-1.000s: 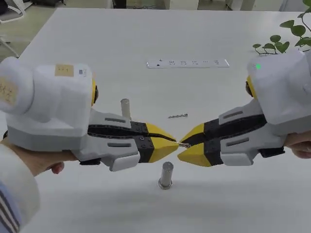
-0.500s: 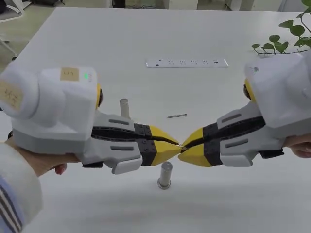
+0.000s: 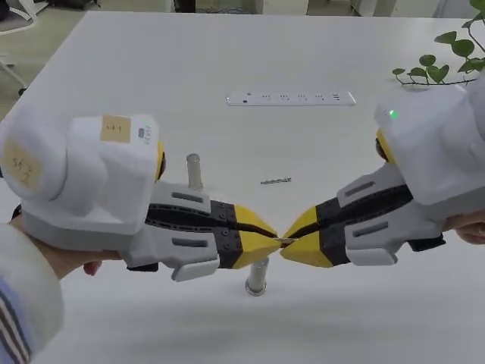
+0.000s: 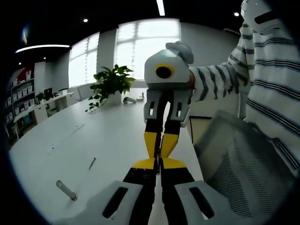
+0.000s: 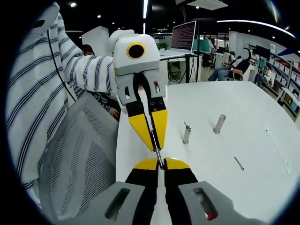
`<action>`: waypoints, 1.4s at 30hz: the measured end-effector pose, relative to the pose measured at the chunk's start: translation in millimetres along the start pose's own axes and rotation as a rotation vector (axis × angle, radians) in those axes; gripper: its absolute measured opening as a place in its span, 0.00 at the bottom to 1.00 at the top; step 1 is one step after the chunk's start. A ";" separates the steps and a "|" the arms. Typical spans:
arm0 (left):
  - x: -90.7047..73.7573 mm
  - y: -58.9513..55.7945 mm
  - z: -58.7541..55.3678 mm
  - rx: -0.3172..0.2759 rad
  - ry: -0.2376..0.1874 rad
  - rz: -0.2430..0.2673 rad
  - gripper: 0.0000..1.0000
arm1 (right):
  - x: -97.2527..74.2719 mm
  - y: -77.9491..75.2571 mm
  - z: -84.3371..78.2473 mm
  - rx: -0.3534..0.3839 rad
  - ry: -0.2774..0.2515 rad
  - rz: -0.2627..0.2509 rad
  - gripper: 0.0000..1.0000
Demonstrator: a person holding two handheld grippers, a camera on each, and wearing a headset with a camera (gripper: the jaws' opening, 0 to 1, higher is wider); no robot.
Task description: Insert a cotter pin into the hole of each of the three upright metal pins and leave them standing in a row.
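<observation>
Desk [image 3: 114, 61], broad and white, carries everything in the head view. Above its near part, the left tongs [image 3: 274, 241] and the right tongs [image 3: 289, 244], both yellow-tipped on grey and white housings, meet tip to tip. Each pair is pressed together on one end of a thin silver cotter pin [image 3: 286, 241] held in the air between them.

The right gripper view shows that pin more plainly, as a slim rod running from the left tongs' tips down into its own. The left gripper view shows the right tongs' tips touching its own.

A green leafy plant [image 3: 447, 57] shows at the far right edge, and a long white power strip [image 3: 292, 98] lies across the far middle.

In the head view, a short upright grey metal pin [image 3: 258, 277] stands just below the meeting tips. A second upright metal pin [image 3: 194, 171] stands beyond the left tongs' housing.

The right gripper view shows a nearer upright pin [image 5: 187, 133], with a small piece sticking from its top, and a farther upright pin [image 5: 219, 123] beside it.

A loose cotter pin [image 3: 276, 181] lies flat between the second pin and the power strip, apart from both.
</observation>
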State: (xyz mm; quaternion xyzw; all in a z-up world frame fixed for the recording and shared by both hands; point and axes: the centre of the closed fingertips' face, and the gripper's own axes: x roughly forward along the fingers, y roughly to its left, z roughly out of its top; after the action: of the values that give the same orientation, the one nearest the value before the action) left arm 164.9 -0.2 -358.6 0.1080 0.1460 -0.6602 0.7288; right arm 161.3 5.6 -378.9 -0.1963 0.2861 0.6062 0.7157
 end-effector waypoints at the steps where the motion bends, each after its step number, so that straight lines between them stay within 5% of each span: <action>1: 0.0 -0.3 -1.3 0.007 0.006 -0.001 0.00 | 0.0 0.5 0.1 -0.002 0.001 0.002 0.00; 18: 3.9 0.0 -8.2 0.062 0.042 -0.003 0.00 | -2.3 0.5 -1.9 -0.035 0.021 0.008 0.00; 28: 4.5 5.2 -12.6 0.063 0.055 0.023 0.10 | -1.4 -6.0 -4.7 -0.042 0.031 -0.014 0.00; 42: 13.8 16.4 -44.0 0.043 0.132 0.062 0.22 | -1.0 -16.0 -28.0 0.000 0.061 -0.041 0.00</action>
State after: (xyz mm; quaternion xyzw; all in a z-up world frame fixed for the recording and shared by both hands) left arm 179.2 4.1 -405.1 0.1715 0.1762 -0.6319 0.7350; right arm 172.0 -15.7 -400.5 -0.2204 0.3036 0.5853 0.7188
